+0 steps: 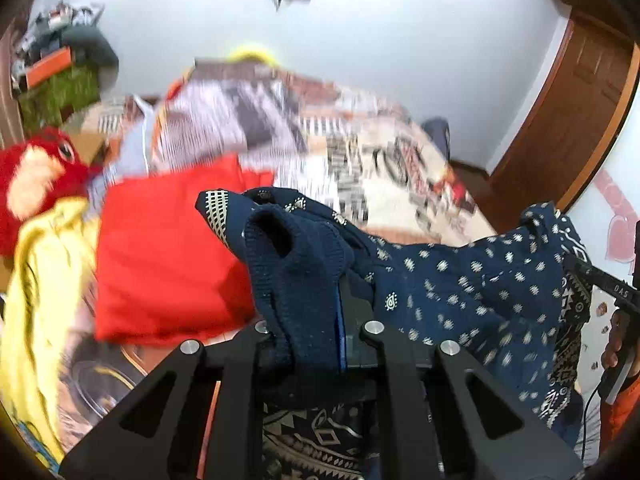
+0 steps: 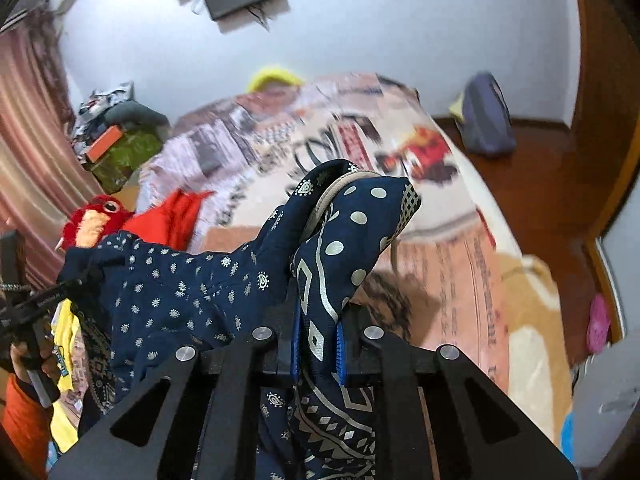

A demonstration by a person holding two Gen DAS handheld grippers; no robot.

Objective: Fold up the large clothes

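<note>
Lifting: the step in hand looks like raising the garment (image 1: pixel 472 280) off the bed (image 1: pixel 384 168) by two points, so it can hang open before the first fold.
Garment: navy cloth with pale dots and a patterned border; in the left view it fills the lower centre and right, strung between the two claws above the bed.
Left claw (image 1: pixel 320 344): closed on a bunched navy edge with a ribbed knit part, lower centre of the left view.
Right claw (image 2: pixel 318 354): clamped on a patterned corner of the same cloth, lower centre of the right view; the cloth stands up past the blue pads (image 2: pixel 341 354).
Doing it well: keep both claws level with each other and draw them apart until the top edge runs taut, so the cloth hangs flat, not twisted.
Grip: the left bite holds a thick wad, which may be more than one layer; motion blur keeps me from telling, so check that before laying it down.
Landing spot: the bare printed bedspread in the centre of the right view suits best.
Hazards: the red cloth (image 1: pixel 168 252) at left centre and the yellow cloth (image 1: pixel 44 280) at lower left of the left view lie near; a trailing hem could drag them.
</note>
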